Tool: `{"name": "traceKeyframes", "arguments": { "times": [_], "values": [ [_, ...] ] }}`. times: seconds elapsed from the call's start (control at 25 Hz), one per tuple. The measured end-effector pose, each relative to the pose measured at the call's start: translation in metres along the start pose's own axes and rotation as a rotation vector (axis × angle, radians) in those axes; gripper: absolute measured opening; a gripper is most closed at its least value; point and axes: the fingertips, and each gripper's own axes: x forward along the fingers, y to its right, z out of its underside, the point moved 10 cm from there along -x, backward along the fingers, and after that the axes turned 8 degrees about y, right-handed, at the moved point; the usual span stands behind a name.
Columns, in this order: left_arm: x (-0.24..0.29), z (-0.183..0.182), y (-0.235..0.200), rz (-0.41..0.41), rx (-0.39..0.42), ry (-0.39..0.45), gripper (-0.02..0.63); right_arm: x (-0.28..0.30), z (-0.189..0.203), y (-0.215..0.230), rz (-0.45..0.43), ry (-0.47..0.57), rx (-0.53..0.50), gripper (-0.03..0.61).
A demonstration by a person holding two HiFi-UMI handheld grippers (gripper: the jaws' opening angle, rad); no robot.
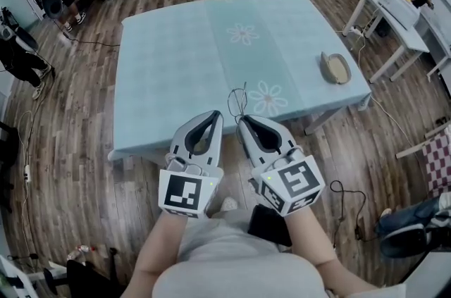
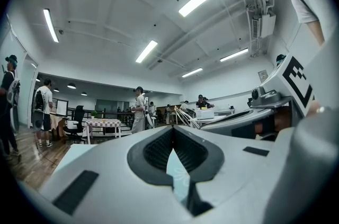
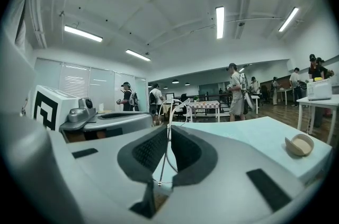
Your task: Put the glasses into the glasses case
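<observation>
The glasses (image 1: 237, 101) are a thin wire frame that sticks up from the tips of my right gripper (image 1: 244, 120), which is shut on them just above the table's near edge. In the right gripper view the wire (image 3: 168, 150) runs between the closed pads. The glasses case (image 1: 336, 68) is beige and lies open near the table's right edge; it also shows low at the right in the right gripper view (image 3: 299, 144). My left gripper (image 1: 215, 115) is shut with nothing in it, close beside the right one, its tips (image 2: 172, 130) meeting.
The table (image 1: 176, 57) has a pale blue cloth with flower prints. White desks (image 1: 398, 15) stand to the right. Several people stand or sit around the room behind the table. A cable (image 1: 345, 201) lies on the wooden floor at right.
</observation>
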Motion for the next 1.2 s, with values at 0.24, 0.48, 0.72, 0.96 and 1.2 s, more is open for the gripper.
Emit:
{"name": "traceKeyframes", "arguments": {
  "times": [0.24,0.48,0.72,0.96,1.2],
  "values": [
    [0.013,0.003,0.002,0.065,0.002,0.027,0.009,-0.008,-0.001,0.004,0.061,0.012,-0.017,0.028],
    [0.033,0.003,0.003,0.14,0.012,0.053,0.009,-0.015,-0.004,0.013,0.139,0.027,-0.037,0.028],
    [0.061,0.008,0.007,0.197,-0.008,0.067,0.009,-0.02,-0.01,0.032,0.206,0.042,-0.067,0.028],
    [0.103,0.009,0.03,0.297,-0.031,0.063,0.009,-0.042,-0.019,0.066,0.321,0.058,-0.068,0.028],
    [0.139,0.009,0.054,0.377,-0.065,0.087,0.009,-0.059,-0.018,0.095,0.41,0.045,-0.055,0.028]
  ]
}}
